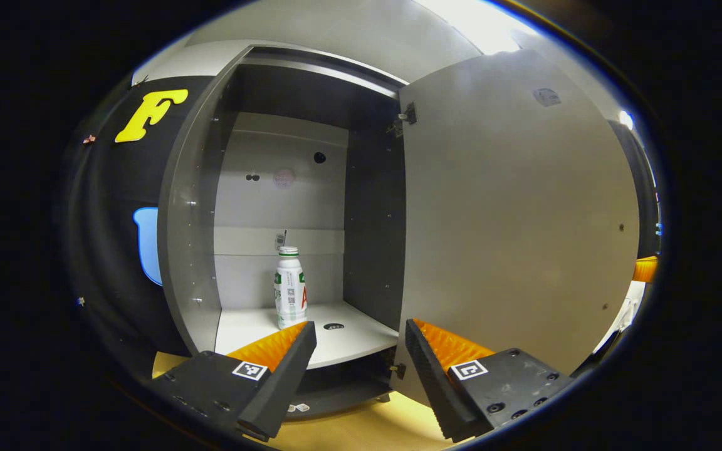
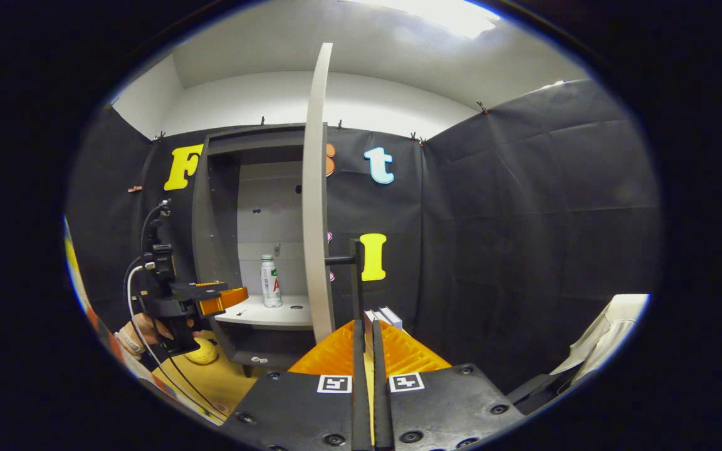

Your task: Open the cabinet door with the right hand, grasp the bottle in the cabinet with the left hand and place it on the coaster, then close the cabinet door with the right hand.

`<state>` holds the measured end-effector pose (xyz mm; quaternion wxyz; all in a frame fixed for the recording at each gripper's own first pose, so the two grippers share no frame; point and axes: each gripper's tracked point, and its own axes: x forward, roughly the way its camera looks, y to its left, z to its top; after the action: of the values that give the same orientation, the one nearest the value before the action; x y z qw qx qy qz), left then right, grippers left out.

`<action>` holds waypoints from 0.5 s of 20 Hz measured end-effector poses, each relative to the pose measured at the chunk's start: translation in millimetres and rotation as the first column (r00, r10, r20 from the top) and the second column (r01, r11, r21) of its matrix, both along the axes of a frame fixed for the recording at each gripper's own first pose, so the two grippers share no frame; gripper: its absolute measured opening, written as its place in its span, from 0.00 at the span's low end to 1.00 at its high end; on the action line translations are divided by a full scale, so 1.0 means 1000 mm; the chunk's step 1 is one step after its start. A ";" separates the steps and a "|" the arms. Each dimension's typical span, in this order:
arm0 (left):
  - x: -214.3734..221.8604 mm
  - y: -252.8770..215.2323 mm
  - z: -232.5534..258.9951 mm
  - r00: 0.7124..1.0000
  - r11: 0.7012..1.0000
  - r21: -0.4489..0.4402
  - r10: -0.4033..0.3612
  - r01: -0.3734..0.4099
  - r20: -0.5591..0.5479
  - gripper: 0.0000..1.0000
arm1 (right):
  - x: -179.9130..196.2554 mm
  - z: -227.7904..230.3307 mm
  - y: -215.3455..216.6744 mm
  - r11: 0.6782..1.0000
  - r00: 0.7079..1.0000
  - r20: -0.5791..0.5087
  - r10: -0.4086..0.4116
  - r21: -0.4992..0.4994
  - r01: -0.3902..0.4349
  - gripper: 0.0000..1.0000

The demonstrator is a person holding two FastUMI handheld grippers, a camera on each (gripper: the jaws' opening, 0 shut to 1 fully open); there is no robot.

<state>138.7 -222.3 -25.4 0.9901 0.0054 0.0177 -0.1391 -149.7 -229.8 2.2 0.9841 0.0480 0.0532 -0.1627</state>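
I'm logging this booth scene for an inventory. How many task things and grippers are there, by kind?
White plastic bottle with green cap: 1
Grey cabinet with open door: 1
Two-finger grippers: 2, left gripper and right gripper
Total: 4

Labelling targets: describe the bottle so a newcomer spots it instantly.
Find the grey cabinet with its door swung open. On its shelf stands the bottle, upright, white with a green-rimmed cap, beside a small dark hole.
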 end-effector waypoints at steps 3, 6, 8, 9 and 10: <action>0.031 0.021 0.002 0.999 0.999 -0.008 0.045 -0.045 0.024 0.88 | -0.005 0.013 0.027 0.999 0.999 0.017 0.027 -0.024 -0.027 0.07; 0.070 0.047 0.008 0.993 0.995 -0.033 0.099 -0.097 0.059 0.90 | 0.006 0.020 0.062 0.995 0.996 0.033 0.087 -0.052 -0.086 0.07; 0.098 0.056 0.008 0.990 0.993 -0.015 0.117 -0.116 0.079 0.90 | 0.021 0.018 0.074 0.992 0.994 0.018 0.106 -0.076 -0.104 0.07; 0.111 0.059 0.008 0.988 0.992 0.005 0.124 -0.125 0.089 0.90 | 0.029 0.016 0.080 0.989 0.992 0.005 0.125 -0.077 -0.124 0.06; 0.123 0.061 0.005 0.988 0.991 0.027 0.126 -0.129 0.094 0.90 | 0.038 0.012 0.084 0.987 0.990 -0.007 0.138 -0.078 -0.139 0.06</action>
<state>261.7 -161.0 -20.6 0.9965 0.0269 -0.0254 -0.0747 -111.9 -145.6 14.6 0.9941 0.0053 0.0509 -0.0959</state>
